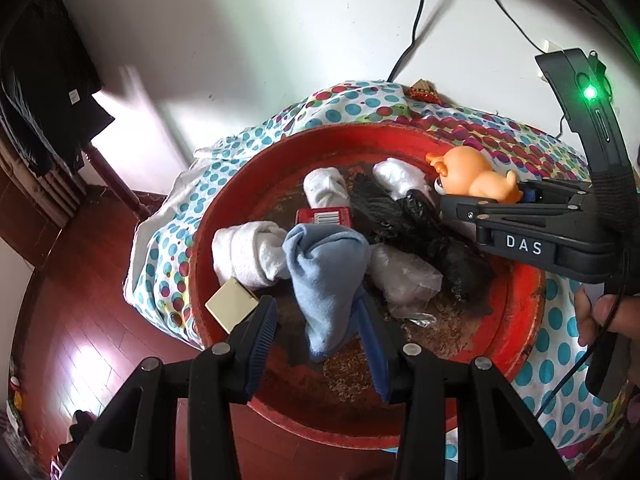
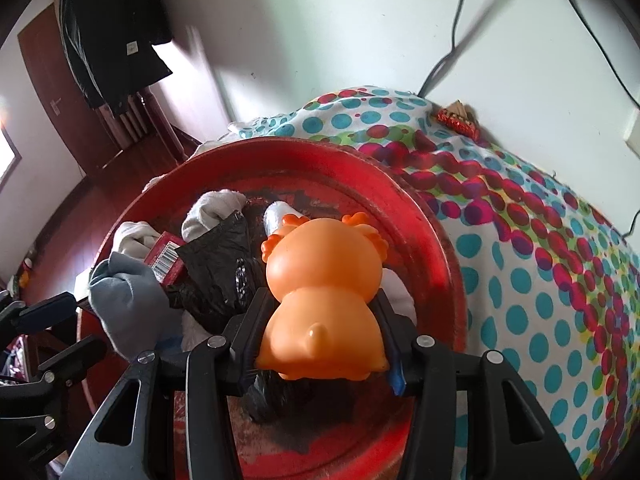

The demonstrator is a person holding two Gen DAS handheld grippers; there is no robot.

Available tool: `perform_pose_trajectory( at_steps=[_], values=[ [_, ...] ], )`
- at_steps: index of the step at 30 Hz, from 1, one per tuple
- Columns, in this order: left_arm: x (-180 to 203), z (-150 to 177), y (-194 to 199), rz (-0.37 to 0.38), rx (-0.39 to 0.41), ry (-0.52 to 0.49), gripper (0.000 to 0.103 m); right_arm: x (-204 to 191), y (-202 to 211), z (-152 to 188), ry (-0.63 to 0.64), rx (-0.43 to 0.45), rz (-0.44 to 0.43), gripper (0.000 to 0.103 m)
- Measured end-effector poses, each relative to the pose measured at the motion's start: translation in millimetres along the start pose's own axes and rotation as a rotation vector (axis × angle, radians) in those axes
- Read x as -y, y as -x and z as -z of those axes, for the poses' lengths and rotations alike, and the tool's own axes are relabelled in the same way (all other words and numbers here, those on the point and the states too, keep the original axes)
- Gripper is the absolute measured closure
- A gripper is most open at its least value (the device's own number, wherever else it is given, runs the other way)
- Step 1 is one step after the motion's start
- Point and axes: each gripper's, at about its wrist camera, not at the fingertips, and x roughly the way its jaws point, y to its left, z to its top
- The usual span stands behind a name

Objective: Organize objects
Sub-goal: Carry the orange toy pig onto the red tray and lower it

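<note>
In the right wrist view the right gripper (image 2: 322,344) fills the lower centre of the frame with an orange toy animal (image 2: 324,280) between its two fingers; the pads sit against the toy's lower flanks, so it reads as pinched there, though lightly (the jaws look close to letting go, and whether they press hard I cannot tell). The toy stands upright, its back to the lens and its head toward the top of the frame, over the red basin (image 2: 420,216), which rests on a dotted cloth (image 2: 540,280).

In the left wrist view the left gripper (image 1: 320,332) sits at the bottom centre, fingers part-spread. A blue sock (image 1: 324,272) hangs from in front of the right-hand pad (image 1: 372,340) and drapes down across the gap; it seems caught against that pad alone, and whether both pads bite it I cannot tell.

The relation that matters: in that same view the toy lies at the upper right of the basin and the sock low at centre, well apart, with a black plastic bag (image 1: 404,220), clear wrap (image 1: 404,276) and rolled white socks (image 1: 252,252) between them. A small red box (image 1: 324,216) sits just above the sock. The right hand is plainly nearer the toy, the left nearer the sock, so each can likely carry its own item out on its own side without crossing.
</note>
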Motion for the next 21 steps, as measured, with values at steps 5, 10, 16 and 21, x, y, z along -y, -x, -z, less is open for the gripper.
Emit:
perform_pose_trajectory(
  at_steps=[5, 10, 16, 21],
  values=[
    [-5, 0, -5, 0.0, -0.017, 0.017, 0.06, -1, -1, -5, -0.021, 0.002, 0.013, 0.042],
    [-6, 1, -6, 0.0, -0.027, 0.014, 0.06, -11, 3, -7, 0.013, 0.015, 0.031, 0.031],
    [-8, 4, -3, 0.009, -0.03, 0.02, 0.06, -22, 20, -2, 0.048, 0.013, 0.079, 0.017],
    [-8, 7, 1, -0.002, -0.026, 0.021, 0.06, -24, 48, 12, 0.026, 0.005, 0.144, 0.006]
  ],
)
